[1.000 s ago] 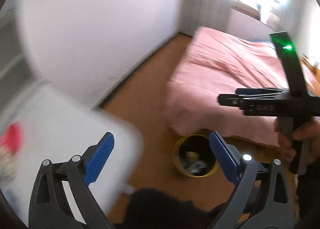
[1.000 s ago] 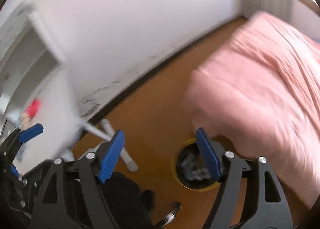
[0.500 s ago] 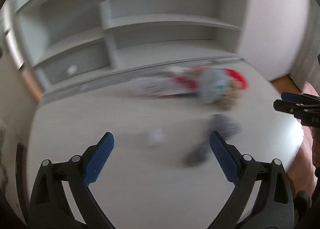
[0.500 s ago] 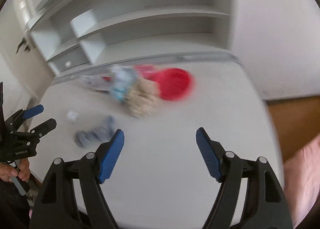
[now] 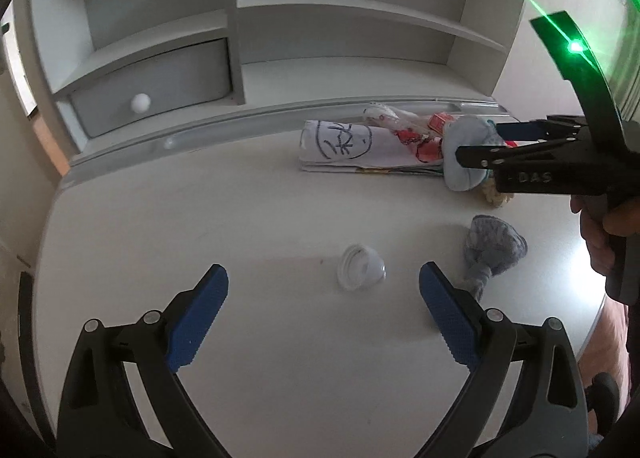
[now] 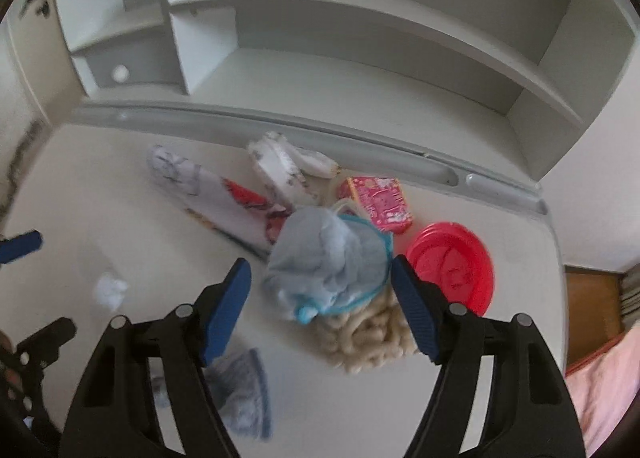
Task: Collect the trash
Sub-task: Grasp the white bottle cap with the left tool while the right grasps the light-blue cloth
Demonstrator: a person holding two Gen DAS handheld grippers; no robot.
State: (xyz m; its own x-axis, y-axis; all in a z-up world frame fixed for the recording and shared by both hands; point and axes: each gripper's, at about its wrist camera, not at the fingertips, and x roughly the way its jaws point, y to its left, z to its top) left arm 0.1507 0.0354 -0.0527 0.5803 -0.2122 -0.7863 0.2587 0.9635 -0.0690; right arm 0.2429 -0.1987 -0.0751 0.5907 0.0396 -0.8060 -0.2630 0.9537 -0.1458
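On the white desk [image 5: 160, 238] lies a small crumpled white piece of trash [image 5: 361, 267], just beyond my open left gripper [image 5: 323, 290]; it also shows in the right wrist view [image 6: 110, 290]. A grey-blue sock [image 5: 493, 252] lies to its right. My right gripper [image 6: 321, 278] is open and empty over a pale blue cloth bundle [image 6: 326, 258] that lies on a beige knitted item [image 6: 368, 334]. The right gripper also shows in the left wrist view [image 5: 480, 144].
A red plastic lid [image 6: 454, 264], a pink packet [image 6: 380, 204], white wrappers [image 6: 280, 168] and drawn-on papers [image 5: 348, 144] lie at the desk's back. A shelf unit with a drawer [image 5: 160, 90] stands behind. A pink bed [image 6: 604, 386] is at the right.
Both grippers have swung from the floor, bin and bed round to the desk and now hover low over the items on it. Both stay open and empty.
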